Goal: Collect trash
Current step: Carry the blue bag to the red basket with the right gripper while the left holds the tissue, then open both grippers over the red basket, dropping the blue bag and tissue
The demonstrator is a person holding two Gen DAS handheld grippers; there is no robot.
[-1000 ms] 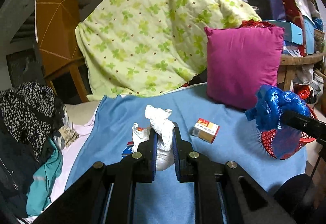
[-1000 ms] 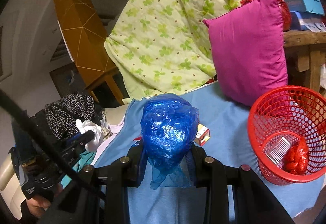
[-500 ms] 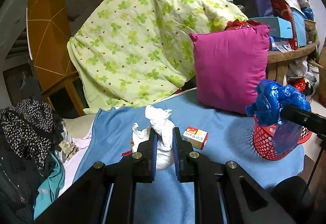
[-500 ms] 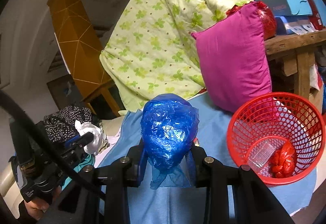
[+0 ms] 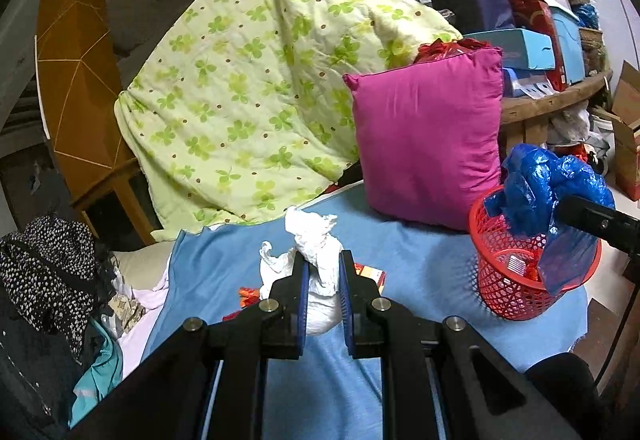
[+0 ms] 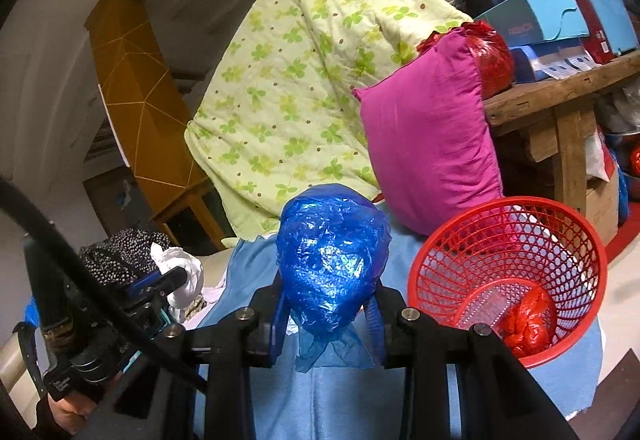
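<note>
Left gripper (image 5: pixel 322 276) clamps white tissue wad (image 5: pixel 316 260), right gripper (image 6: pixel 330 314) pinches blue plastic bag (image 6: pixel 332 260); red basket (image 6: pixel 560 215) at 3 o'clock, floppy bag may snag rim.

No text in either view can be read.

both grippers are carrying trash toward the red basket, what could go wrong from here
1. The blue plastic bag bulges well past the right gripper, with a loose tail hanging below. It could snag on the red basket rim or stick to the pads on release.
2. The basket is light mesh near the blue sheet's edge; a bump might tip it off.
3. The white tissue wad in the left gripper is loosely crumpled, so part may slip out on the way.
</note>
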